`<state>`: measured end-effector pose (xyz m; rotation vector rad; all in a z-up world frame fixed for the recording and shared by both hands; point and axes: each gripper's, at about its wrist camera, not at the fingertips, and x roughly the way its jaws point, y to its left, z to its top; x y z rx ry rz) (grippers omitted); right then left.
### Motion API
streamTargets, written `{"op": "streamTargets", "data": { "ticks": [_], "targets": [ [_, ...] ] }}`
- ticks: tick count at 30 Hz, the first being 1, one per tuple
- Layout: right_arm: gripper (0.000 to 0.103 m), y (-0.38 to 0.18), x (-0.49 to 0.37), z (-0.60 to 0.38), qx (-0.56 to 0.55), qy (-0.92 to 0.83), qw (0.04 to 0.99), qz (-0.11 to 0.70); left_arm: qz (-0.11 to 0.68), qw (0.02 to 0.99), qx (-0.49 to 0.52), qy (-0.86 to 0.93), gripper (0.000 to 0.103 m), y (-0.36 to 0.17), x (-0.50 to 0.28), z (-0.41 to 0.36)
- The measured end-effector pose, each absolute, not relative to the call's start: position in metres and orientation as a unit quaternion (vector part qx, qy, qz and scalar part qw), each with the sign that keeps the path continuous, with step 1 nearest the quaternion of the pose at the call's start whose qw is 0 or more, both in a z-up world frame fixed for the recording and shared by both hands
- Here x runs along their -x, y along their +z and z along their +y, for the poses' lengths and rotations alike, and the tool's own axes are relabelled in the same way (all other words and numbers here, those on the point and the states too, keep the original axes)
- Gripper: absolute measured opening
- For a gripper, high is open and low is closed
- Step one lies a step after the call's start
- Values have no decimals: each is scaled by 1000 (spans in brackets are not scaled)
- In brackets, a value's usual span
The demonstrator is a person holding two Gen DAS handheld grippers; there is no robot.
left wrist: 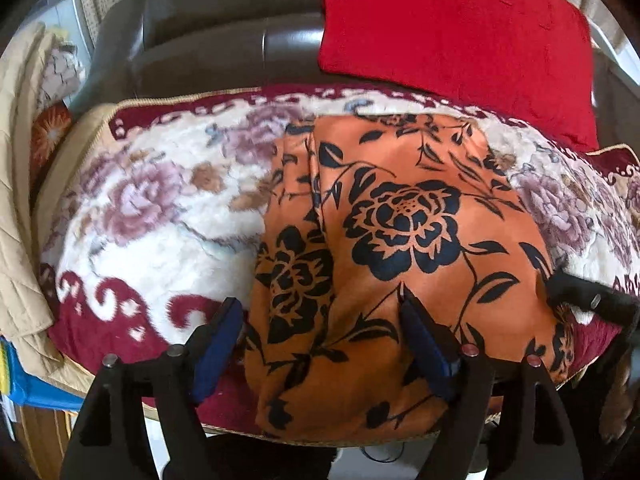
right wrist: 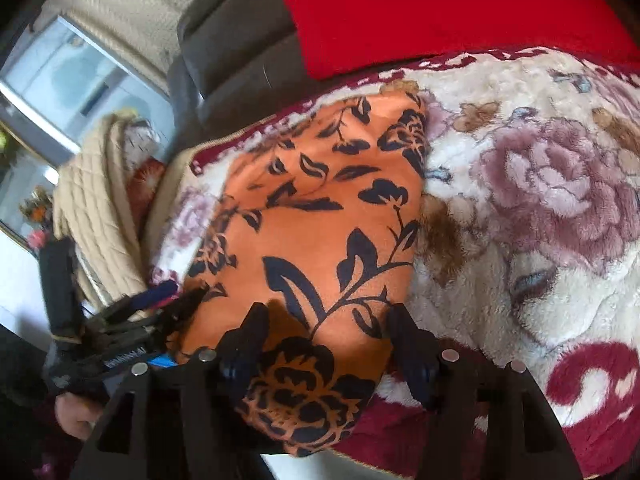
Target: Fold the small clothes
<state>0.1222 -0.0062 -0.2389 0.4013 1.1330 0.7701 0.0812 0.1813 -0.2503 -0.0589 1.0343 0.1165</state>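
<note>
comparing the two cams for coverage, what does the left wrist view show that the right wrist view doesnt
Only the left wrist view shows the garment's bunched left fold and a blue and yellow item at lower left.

Only the right wrist view shows a window, the hand holding the left gripper, and a large pink flower on the blanket.

Both show the orange floral garment lying on the floral blanket, the red cushion, the dark sofa back, a beige quilted cloth, and open fingers over the garment's near edge.

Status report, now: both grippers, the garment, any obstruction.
Left gripper open, straddling the near-left edge of the orange floral garment. Right gripper open over its near-right corner. Garment lies folded on the floral blanket. Red cushion behind, clear of it.
</note>
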Motion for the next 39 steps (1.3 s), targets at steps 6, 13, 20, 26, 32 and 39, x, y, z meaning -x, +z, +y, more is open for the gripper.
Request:
{"op": "streamTargets", "data": {
  "ticks": [6, 13, 20, 26, 32, 39],
  "targets": [
    [41, -231, -100, -5, -165, 384, 761, 497, 468, 881, -6, 74, 83, -242, -64, 173],
    [39, -240, -97, -6, -175, 387, 751, 505, 491, 868, 7, 75, 84, -263, -67, 178],
    [40, -247, -84, -1, -159, 404, 754, 494, 485, 871, -18, 78, 85, -266, -64, 172],
    [40, -237, -104, -17, -200, 395, 744, 501, 488, 870, 14, 71, 85, -260, -66, 183],
    [61, -244, -150, -38, -285, 346, 742, 499, 483, 872, 20, 77, 85, -255, -64, 186],
    [61, -294, -192, -20, -366, 319, 682, 547, 486, 869, -17, 90, 96, -276, -70, 180]
  ]
}}
